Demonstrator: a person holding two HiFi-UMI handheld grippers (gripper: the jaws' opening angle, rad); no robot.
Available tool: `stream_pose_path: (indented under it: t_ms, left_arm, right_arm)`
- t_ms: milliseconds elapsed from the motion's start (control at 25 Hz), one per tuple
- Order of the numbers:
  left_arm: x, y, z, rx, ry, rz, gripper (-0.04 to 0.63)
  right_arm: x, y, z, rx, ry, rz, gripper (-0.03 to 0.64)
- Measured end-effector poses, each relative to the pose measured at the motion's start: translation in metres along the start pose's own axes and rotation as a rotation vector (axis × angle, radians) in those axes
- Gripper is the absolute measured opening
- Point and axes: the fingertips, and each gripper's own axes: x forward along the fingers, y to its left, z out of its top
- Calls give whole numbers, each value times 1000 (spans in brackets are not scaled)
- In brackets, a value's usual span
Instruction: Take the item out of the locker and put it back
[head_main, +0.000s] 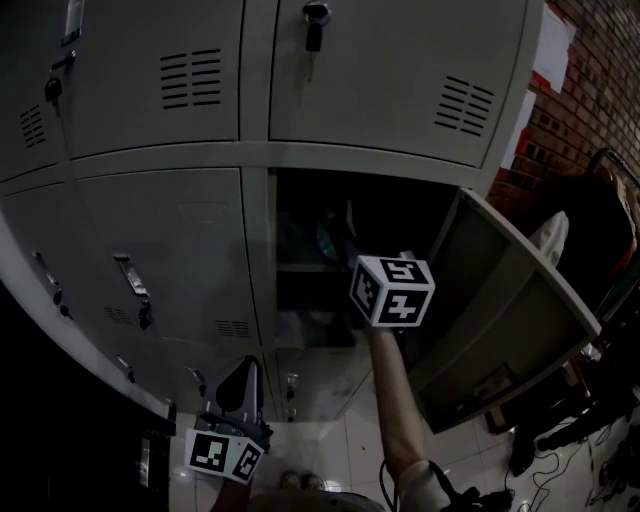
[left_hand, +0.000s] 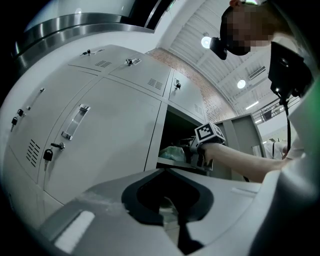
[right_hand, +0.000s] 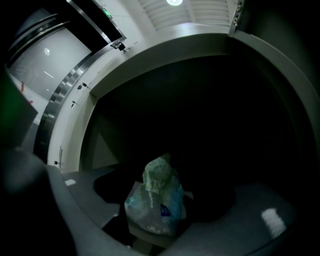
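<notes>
The middle locker (head_main: 305, 215) stands with its door (head_main: 505, 300) swung out to the right. Inside, on its shelf (left_hand: 172, 162), lies a crumpled greenish-blue plastic bag (right_hand: 155, 200), also visible as a pale bag (left_hand: 172, 152) from the left gripper view. My right gripper (right_hand: 165, 181) reaches into the locker, its marker cube (head_main: 392, 290) at the opening. Its jaws stand open and wide, with the bag between them and not pressed. My left gripper (head_main: 246, 374) hangs low in front of the closed lower-left lockers, shut and holding nothing.
Closed grey locker doors (head_main: 170, 250) fill the left and top, one with a key (head_main: 314, 30) in its lock. A brick wall (head_main: 590, 90) and dark cables (head_main: 570, 440) are at the right. White floor tiles (head_main: 340, 440) lie below.
</notes>
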Motion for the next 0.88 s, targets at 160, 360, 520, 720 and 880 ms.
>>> stream_pose_path:
  t_ms: [160,360,520,720,880]
  left_arm:
    - [1,-2,1,3,-2,-7,5]
    - [-3,-2,9,11,-14,1,5]
    - [-6,-4,18,15,-31,1,5]
    - [-9,-18,19,36,-40,-24,5]
    - [-9,-29,12,32,-27,-50,5]
  right_arm:
    - [-11,-6,3,24,-22,-13,330]
    - [-62,14,22,177,-120,115,325]
    - [-129,56,36,199,-245,244,259]
    - [-207,67,-2,169,-321,194,20]
    - [-239,67,-58,217,-251,133,2]
